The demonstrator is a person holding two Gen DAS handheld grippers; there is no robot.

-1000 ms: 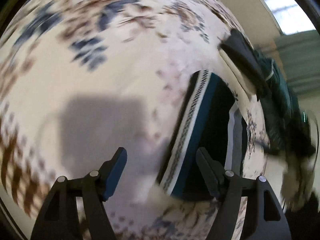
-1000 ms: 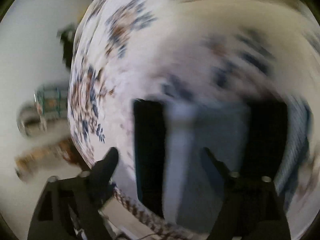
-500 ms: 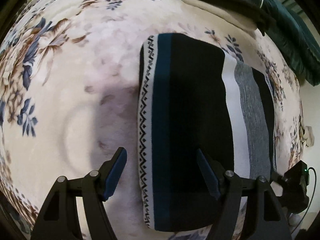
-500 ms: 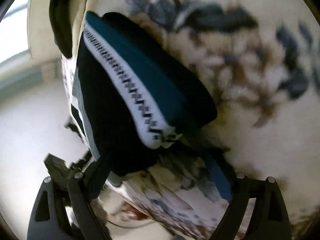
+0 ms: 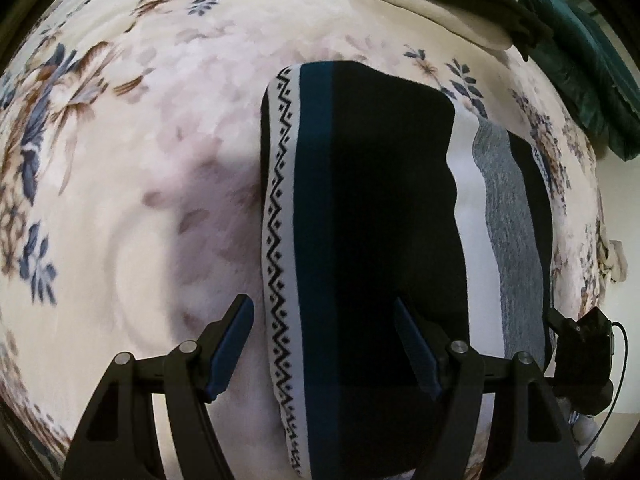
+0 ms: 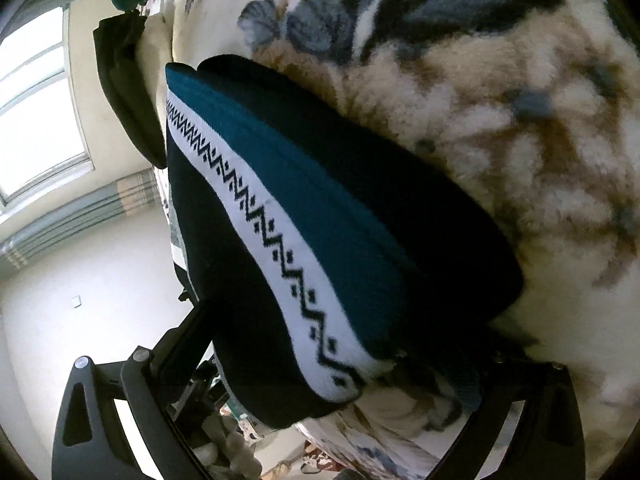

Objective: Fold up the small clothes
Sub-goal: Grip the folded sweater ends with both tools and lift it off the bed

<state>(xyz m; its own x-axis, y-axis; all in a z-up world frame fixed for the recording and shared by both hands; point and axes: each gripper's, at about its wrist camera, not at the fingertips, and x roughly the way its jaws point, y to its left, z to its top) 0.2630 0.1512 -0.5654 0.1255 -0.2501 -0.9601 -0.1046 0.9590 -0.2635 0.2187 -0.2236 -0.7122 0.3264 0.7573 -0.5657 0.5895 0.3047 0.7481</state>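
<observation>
A small knit garment [image 5: 372, 240] with black, teal, white zigzag and grey stripes lies folded on a floral fleece blanket [image 5: 132, 152]. My left gripper [image 5: 324, 320] is open above its near end, one finger over the blanket and one over the black part. In the right wrist view the garment [image 6: 304, 236] fills the middle, seen edge-on. My right gripper [image 6: 340, 344] is open with the folded near edge between its fingers; the fingertips are hidden behind the cloth.
A black and cream folded pile [image 5: 448, 0] and a dark green cloth [image 5: 592, 68] lie at the blanket's far right. The right gripper's body [image 5: 580, 360] shows at the garment's right edge. A window [image 6: 36, 112] and wall are at left.
The left gripper swung over the garment and moved closer above it. The right gripper tilted and came in low at the garment's folded edge, which now sits between its fingers.
</observation>
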